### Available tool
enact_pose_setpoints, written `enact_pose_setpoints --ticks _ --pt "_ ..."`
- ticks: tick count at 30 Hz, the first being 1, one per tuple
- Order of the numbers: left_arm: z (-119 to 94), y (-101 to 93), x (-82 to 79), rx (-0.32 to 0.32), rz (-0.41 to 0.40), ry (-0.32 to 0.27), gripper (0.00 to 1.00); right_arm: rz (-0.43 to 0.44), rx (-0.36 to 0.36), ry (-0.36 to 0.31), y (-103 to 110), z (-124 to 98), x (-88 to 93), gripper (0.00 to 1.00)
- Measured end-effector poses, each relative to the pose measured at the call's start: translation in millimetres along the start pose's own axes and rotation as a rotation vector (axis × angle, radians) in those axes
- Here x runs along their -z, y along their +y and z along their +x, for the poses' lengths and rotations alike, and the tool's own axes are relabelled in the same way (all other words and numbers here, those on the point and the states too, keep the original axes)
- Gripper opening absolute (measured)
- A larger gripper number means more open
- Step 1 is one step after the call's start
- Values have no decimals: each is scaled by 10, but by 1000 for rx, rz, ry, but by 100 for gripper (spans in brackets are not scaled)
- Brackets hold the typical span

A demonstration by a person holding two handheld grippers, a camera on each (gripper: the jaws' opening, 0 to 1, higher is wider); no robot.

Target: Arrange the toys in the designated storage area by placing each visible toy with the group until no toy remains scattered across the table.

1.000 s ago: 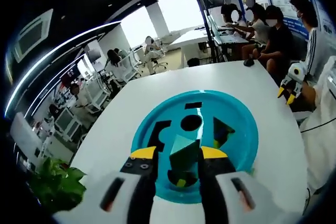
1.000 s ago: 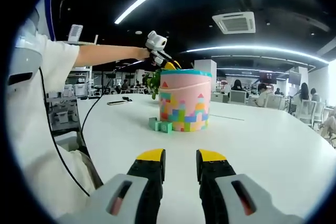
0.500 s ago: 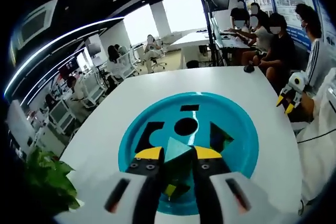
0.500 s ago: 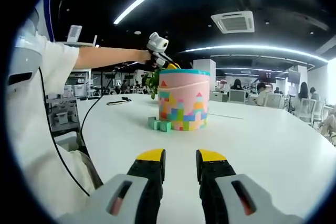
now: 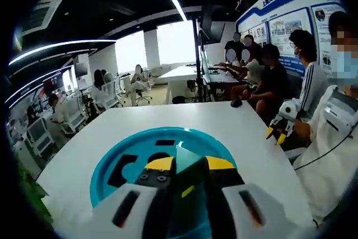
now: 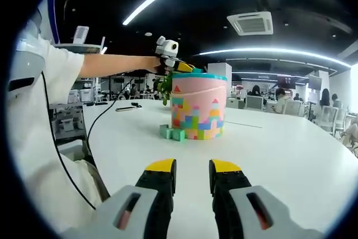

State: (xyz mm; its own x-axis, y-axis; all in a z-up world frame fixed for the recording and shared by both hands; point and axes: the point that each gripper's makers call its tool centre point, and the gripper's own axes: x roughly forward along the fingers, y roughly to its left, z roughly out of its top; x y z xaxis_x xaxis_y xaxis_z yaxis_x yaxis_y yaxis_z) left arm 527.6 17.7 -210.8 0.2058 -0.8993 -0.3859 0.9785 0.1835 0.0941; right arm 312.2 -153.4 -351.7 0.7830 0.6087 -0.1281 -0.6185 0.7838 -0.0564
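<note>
My left gripper [image 5: 188, 165] is shut on a green triangular block [image 5: 187, 156], held just above a teal lid [image 5: 109, 166] that has several dark shape cutouts. In the right gripper view this lid caps a pink bucket [image 6: 197, 110] printed with coloured blocks. The left gripper [image 6: 182, 66] reaches over the bucket's top from the left. Two small green blocks [image 6: 172, 133] lie on the table against the bucket's left base. My right gripper [image 6: 193, 166] hovers low over the white table [image 6: 279, 155], well short of the bucket, jaws slightly apart and empty. It also appears as the right gripper [image 5: 276, 134] past the lid.
The person's white sleeve [image 6: 39, 88] and a hanging cable [image 6: 103, 118] fill the left of the right gripper view. A plant [image 6: 164, 89] stands behind the bucket and a phone [image 6: 124, 109] lies far left. Several people [image 5: 268, 76] sit beyond the table.
The left gripper has tilted from a steep look down onto the lid to a flatter one, still holding the block. Seen from the right, it has shifted slightly further over the bucket's top.
</note>
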Motion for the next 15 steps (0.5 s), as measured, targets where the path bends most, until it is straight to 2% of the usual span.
enact_pose_setpoints --ticks 2,4,6,11,15 --pt "52 -89 -29 44 -28 -28 20 -2 1 1 -1 -5 -4 23" --pt "45 -38 -21 39 -17 -29 20 -2 4 0 -12 -13 -9 23" --pt "20 -12 10 35 -53 -26 20 -1 7 -2 -26 -17 -13 23" --pt "-4 88 100 38 -62 -17 20 2 0 1 -7 13 4 23" --pt "12 7 85 47 -97 -20 22 1 -5 1 11 18 4 23"
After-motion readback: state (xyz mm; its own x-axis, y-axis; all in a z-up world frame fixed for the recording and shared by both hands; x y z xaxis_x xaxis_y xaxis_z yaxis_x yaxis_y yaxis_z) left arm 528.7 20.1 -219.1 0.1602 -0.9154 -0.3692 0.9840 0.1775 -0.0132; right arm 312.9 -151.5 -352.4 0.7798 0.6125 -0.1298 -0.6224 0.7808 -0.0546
